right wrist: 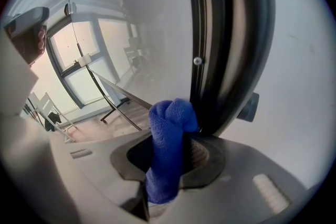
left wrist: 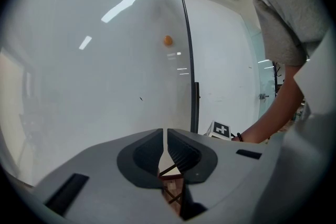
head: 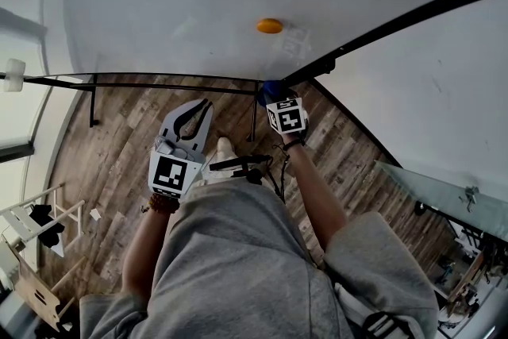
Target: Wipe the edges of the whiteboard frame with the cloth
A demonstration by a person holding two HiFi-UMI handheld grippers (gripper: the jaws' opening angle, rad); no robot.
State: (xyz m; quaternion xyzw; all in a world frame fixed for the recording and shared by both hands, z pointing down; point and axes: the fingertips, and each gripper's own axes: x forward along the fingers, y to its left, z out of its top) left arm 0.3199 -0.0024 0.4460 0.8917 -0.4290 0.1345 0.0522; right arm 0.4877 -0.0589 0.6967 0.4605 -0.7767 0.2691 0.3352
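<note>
The whiteboard (head: 182,4) fills the top of the head view, and its black frame edge (head: 397,24) runs diagonally down to its lower corner. My right gripper (head: 274,97) is shut on a blue cloth (head: 268,88) at that corner. In the right gripper view the cloth (right wrist: 170,118) bulges out of the gripper (right wrist: 169,139) and touches the black frame (right wrist: 231,44). To the left, my left gripper (head: 200,109) is held off the board, shut and holding nothing. In its own view the left gripper (left wrist: 166,136) faces the white surface and the frame edge (left wrist: 189,65).
An orange magnet (head: 269,25) sticks to the board. The stand's black bar and legs (head: 143,82) run below it over a wooden floor (head: 119,147). To the right are a white wall (head: 429,99) and a glass panel (head: 444,194). A white rack (head: 40,218) stands lower left.
</note>
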